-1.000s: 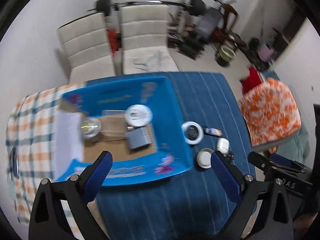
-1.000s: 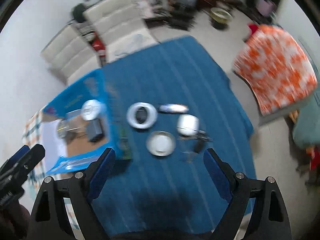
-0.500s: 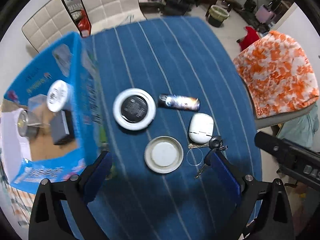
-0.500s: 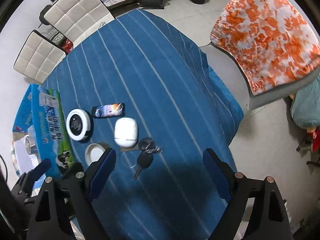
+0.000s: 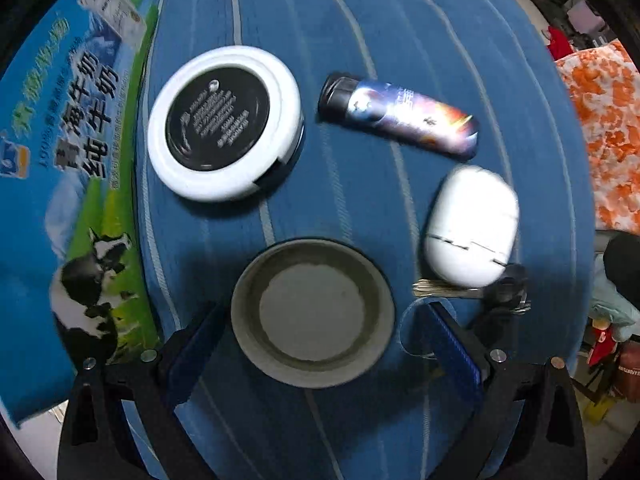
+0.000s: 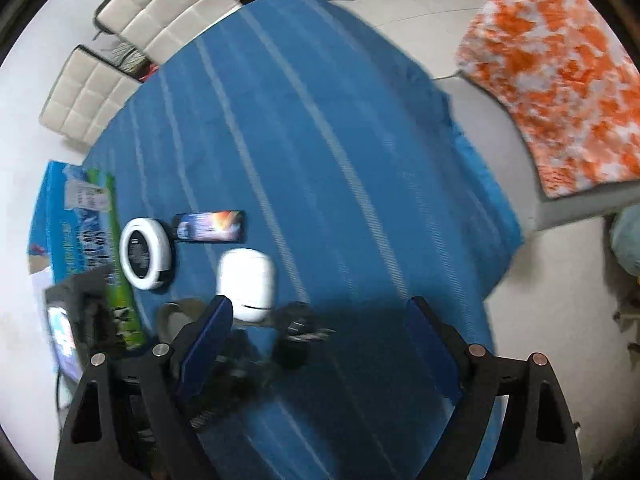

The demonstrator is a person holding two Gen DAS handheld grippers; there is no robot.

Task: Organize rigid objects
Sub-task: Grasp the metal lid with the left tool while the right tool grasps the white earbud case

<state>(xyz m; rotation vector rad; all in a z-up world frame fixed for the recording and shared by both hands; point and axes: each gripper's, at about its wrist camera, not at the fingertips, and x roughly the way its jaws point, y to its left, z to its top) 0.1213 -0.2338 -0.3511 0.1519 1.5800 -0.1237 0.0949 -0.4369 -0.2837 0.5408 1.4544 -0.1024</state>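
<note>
Blue-clothed table (image 5: pixel 400 20): five items remain unboxed as I lower my left gripper (image 5: pixel 320 344), jaws open, around the metal lid (image 5: pixel 312 312), milk carton box (image 5: pixel 60 160) at nine o'clock.

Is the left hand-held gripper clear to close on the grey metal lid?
Probably yes: the left hand-held gripper stands open astride the grey metal lid, nothing lying on it; the key ring sits close by one finger.
</note>
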